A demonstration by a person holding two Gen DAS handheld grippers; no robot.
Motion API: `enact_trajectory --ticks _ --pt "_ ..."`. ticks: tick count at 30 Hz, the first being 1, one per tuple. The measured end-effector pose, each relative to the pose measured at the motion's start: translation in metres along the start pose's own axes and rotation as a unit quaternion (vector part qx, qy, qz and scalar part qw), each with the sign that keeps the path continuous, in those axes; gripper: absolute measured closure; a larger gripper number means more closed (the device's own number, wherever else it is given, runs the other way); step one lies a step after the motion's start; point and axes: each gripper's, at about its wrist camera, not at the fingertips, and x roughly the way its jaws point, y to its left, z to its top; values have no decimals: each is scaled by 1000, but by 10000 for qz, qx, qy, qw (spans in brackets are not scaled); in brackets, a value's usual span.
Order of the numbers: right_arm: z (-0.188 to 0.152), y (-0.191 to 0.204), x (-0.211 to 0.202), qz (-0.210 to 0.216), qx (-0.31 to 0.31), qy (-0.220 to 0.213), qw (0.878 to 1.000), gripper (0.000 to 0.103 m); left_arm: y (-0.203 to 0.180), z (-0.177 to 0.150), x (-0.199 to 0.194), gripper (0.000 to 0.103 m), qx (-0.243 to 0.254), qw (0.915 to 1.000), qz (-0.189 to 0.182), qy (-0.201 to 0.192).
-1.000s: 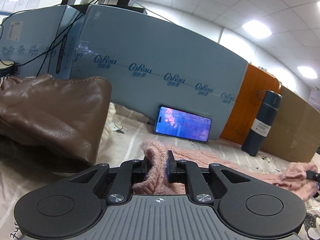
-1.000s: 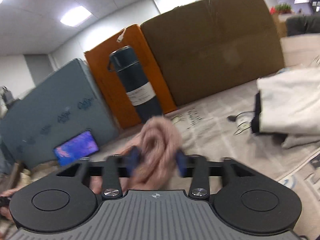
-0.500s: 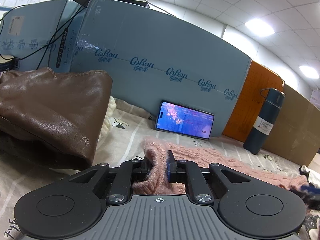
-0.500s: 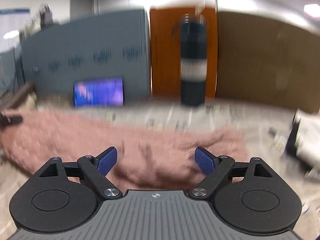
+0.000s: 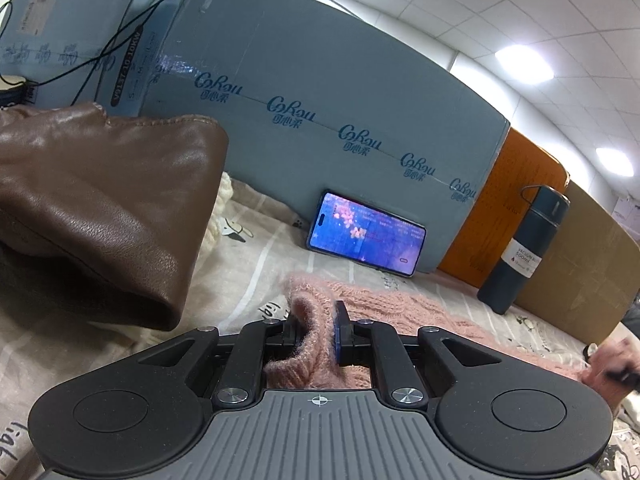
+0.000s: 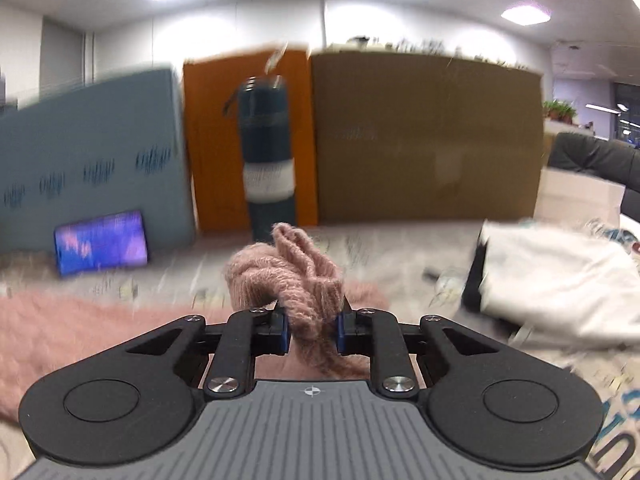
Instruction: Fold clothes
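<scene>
A fuzzy pink knit sweater (image 5: pixel 404 308) lies stretched across the printed bed sheet (image 5: pixel 256 256). My left gripper (image 5: pixel 316 330) is shut on one bunched end of it, low over the sheet. My right gripper (image 6: pixel 312 326) is shut on the other end, where a thick wad of pink knit (image 6: pixel 288 272) sticks up between the jaws. The rest of the sweater (image 6: pixel 72 320) trails off to the left in the right wrist view, which is motion-blurred. The right gripper shows faintly at the far right edge of the left wrist view (image 5: pixel 620 374).
A folded brown leather jacket (image 5: pixel 100 208) lies at the left. A lit phone (image 5: pixel 366 234) leans on a blue carton (image 5: pixel 320 112). A dark flask (image 5: pixel 524 248) stands by orange and brown cardboard. Folded white clothes (image 6: pixel 560 280) lie at the right.
My right gripper was open over the sweater half a second ago and has now shut on a bunch of it. My left gripper keeps its hold and has barely moved.
</scene>
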Motion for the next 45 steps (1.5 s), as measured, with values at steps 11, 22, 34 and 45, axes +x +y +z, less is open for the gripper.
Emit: enact_trajectory --ticks 11,22,34,45 --pt "46 -77 0 36 1118 -1084 9878 87 -21 -4 -15 91 894 9936 396 -562" --pt "20 -130 77 -680 1058 786 9889 87 -21 -3 2 91 1029 9929 587 -110" --pt "93 -112 54 -1115 1016 1449 9779 30 -38 44 4 34 3082 9447 221 1094" --pt "85 12 53 859 1922 3063 9283 27 -73 70 68 34 3431 8919 -1648 2441"
